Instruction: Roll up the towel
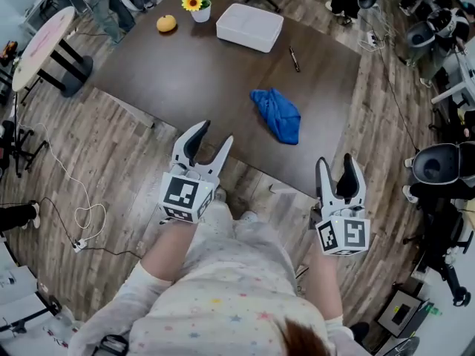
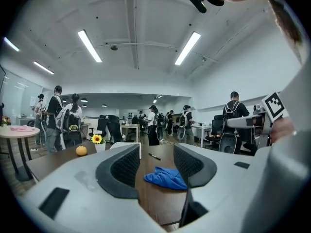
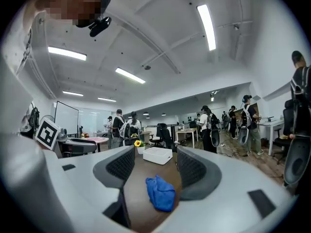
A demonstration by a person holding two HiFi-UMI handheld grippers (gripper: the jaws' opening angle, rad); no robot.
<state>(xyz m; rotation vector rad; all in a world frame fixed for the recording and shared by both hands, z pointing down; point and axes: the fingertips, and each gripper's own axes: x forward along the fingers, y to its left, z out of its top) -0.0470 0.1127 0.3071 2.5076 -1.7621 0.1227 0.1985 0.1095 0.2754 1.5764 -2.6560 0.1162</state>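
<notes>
1. Nearest to us, the left gripper (image 1: 214, 134) and the right gripper (image 1: 335, 162) hang over the wooden floor, short of the table (image 1: 185, 73). Both have their jaws spread and hold nothing. Each gripper view shows only tabletop and cloth through the gap.
2. We judge the rolling not yet begun. This looks like the approach step, with neither tool touching the cloth.
3. Just past the table's near edge, towards its right side, lies the blue towel (image 1: 276, 114). It is a crumpled heap, not spread flat, and sits well apart from both grippers.
4. In the head view, the heap's long axis runs diagonally, from far-left to near-right. The broader, bunched end points towards the right gripper and the narrower end points away towards the table's middle. We cannot make out its corners or hems.
5. We reckon the next move calls for both grippers to reach forward and pinch separate edges. They would then need to pull the cloth flat, because a bunched towel gives no straight edge to roll from.
6. Farther back, clear of the work, rest a pen (image 1: 295, 58), a white box (image 1: 249, 27), an orange (image 1: 166, 24) and a potted sunflower (image 1: 197, 6).
</notes>
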